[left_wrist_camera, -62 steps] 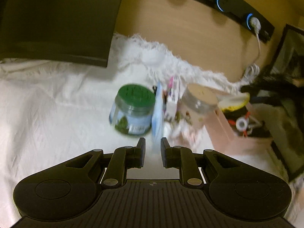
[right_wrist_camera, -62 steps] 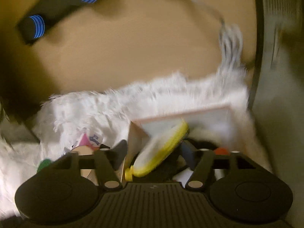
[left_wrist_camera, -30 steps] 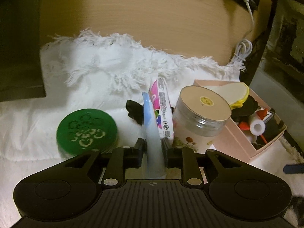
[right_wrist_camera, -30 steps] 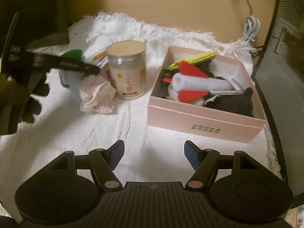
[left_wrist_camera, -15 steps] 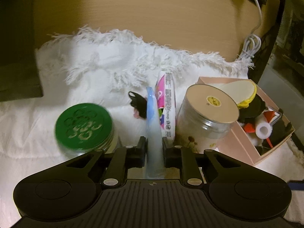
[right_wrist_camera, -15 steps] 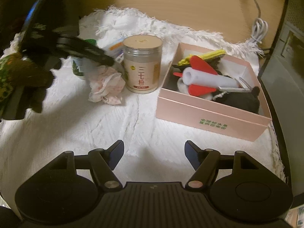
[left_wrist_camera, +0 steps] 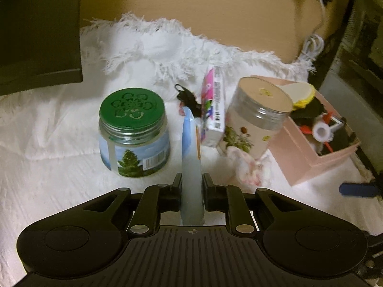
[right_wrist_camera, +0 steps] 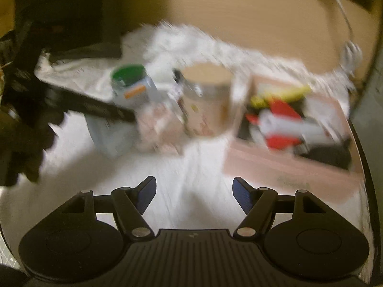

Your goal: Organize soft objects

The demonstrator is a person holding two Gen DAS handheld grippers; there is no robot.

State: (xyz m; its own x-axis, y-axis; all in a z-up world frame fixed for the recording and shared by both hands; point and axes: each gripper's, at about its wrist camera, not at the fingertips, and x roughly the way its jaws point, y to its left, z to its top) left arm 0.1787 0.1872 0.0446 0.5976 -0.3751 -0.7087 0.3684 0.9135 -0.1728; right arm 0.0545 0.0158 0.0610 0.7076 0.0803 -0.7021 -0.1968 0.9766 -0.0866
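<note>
My left gripper (left_wrist_camera: 191, 184) is shut on a flat pale-blue soft pack (left_wrist_camera: 190, 148), held edge-on above the white cloth; the pack also shows blurred in the right wrist view (right_wrist_camera: 107, 129). My right gripper (right_wrist_camera: 194, 196) is open and empty over the cloth. A pink box (left_wrist_camera: 308, 157) at the right holds soft items, among them a white roll (left_wrist_camera: 322, 131) and a yellow-edged pad (left_wrist_camera: 302, 93); the box also shows in the right wrist view (right_wrist_camera: 275, 167). A crumpled pink-white cloth (left_wrist_camera: 244, 167) lies in front of the tan-lidded jar (left_wrist_camera: 261, 114).
A green-lidded jar (left_wrist_camera: 134, 131) stands left of the pack. A pink-white carton (left_wrist_camera: 213, 110) leans behind it, with a small black item (left_wrist_camera: 186, 96) beside. A fringed white cloth (left_wrist_camera: 47, 143) covers the surface. A wooden wall (left_wrist_camera: 191, 7), a cable (left_wrist_camera: 311, 45) and a dark panel (left_wrist_camera: 38, 28) stand behind.
My left gripper has pulled back and dropped lower with the blue pack, so the jars show from the side. The right wrist view has swung left and is blurred.
</note>
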